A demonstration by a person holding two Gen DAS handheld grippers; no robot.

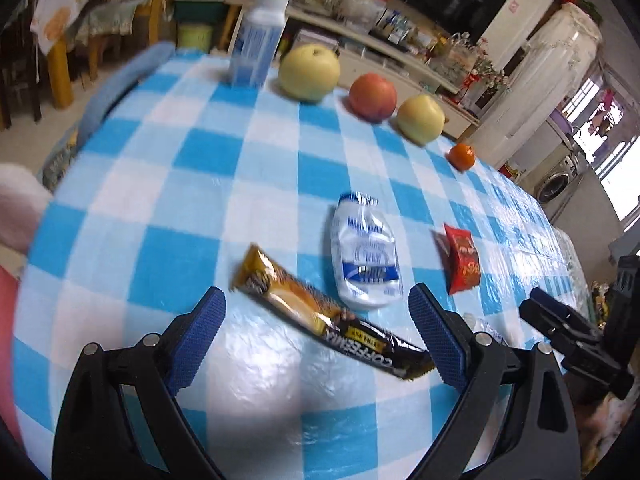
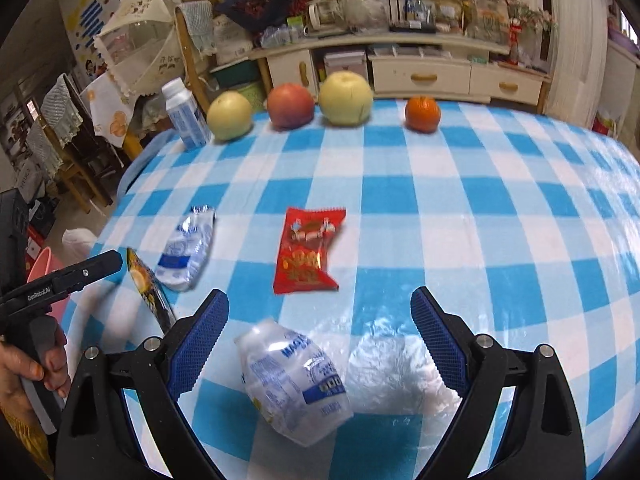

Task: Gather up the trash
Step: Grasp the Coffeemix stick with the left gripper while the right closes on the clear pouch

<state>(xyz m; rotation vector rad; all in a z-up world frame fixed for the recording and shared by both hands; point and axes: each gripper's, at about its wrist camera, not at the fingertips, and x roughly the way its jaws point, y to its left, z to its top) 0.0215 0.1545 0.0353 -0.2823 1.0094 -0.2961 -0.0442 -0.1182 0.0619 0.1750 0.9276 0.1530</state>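
My left gripper (image 1: 316, 312) is open above a brown and black coffee sachet (image 1: 320, 312) that lies between its fingers on the blue checked tablecloth (image 1: 192, 152). A crushed white bottle (image 1: 364, 256) lies just beyond, and a red snack wrapper (image 1: 460, 260) lies to its right. My right gripper (image 2: 320, 316) is open over a second crushed clear bottle (image 2: 292, 376) lying near its left finger. In the right wrist view the red wrapper (image 2: 308, 256), the first crushed bottle (image 2: 186, 252) and the sachet (image 2: 150, 292) lie ahead and to the left.
An upright white bottle (image 2: 184, 114), two yellow pears (image 2: 229, 116) (image 2: 346, 98), a red apple (image 2: 290, 105) and an orange (image 2: 422, 113) line the table's far edge. A pink bin (image 2: 42, 276) stands off the table's left side. Chairs and a cabinet stand beyond.
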